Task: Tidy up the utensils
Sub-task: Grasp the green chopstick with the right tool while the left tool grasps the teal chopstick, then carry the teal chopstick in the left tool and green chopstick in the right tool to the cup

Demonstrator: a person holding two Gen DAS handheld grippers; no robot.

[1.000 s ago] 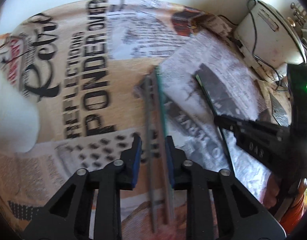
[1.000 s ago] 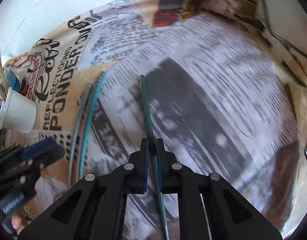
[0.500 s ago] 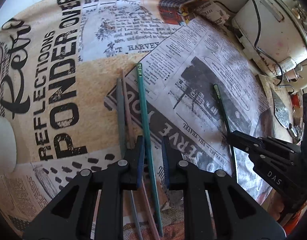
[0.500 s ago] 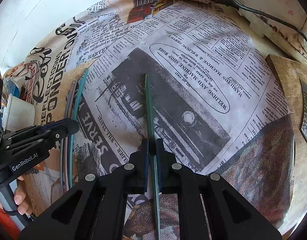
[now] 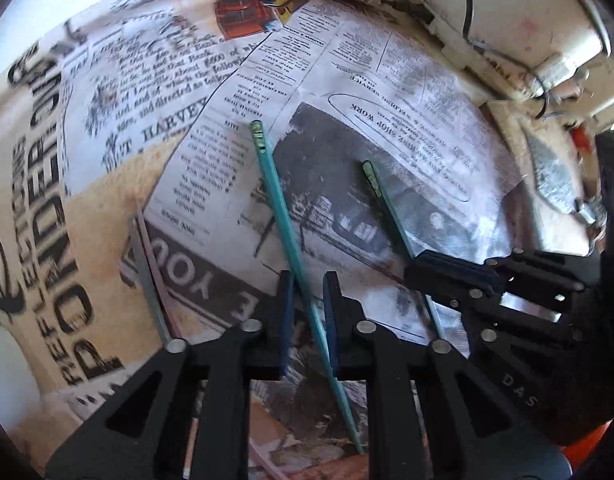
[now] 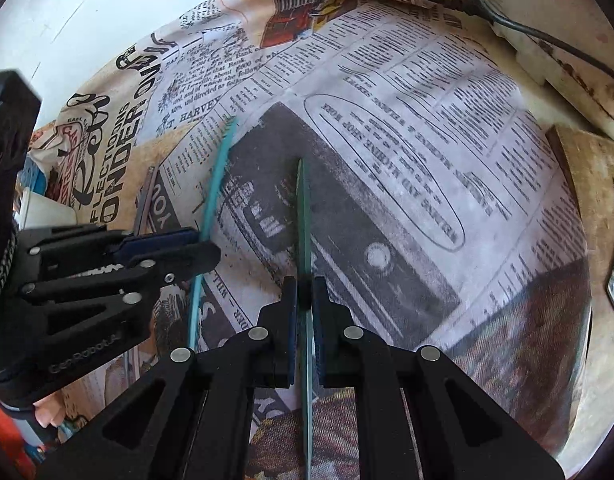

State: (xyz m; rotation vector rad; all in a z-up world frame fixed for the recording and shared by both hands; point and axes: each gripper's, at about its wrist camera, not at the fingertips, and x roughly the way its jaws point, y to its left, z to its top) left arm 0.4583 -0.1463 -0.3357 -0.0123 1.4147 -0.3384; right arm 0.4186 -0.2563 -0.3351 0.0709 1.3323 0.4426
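Observation:
My left gripper (image 5: 308, 284) has its jaws narrowly around a teal chopstick (image 5: 275, 200); a gap shows on each side and the stick slants across it. The teal chopstick also shows in the right wrist view (image 6: 217, 176). My right gripper (image 6: 303, 292) is shut on a dark green chopstick (image 6: 303, 208), which shows in the left wrist view (image 5: 383, 200) too. A grey chopstick (image 5: 145, 264) and a pinkish one (image 5: 155, 256) lie together on the newspaper-print cloth (image 5: 387, 80) to the left.
A white cup (image 6: 43, 210) stands at the far left. A white appliance (image 5: 507, 12) with cables sits at the back right. A wooden board (image 6: 587, 184) with a metal piece lies at the right edge.
The teal chopstick has come away from the grey and pinkish pair and now slants to the right between my left jaws. Both grippers have moved forward over the cloth.

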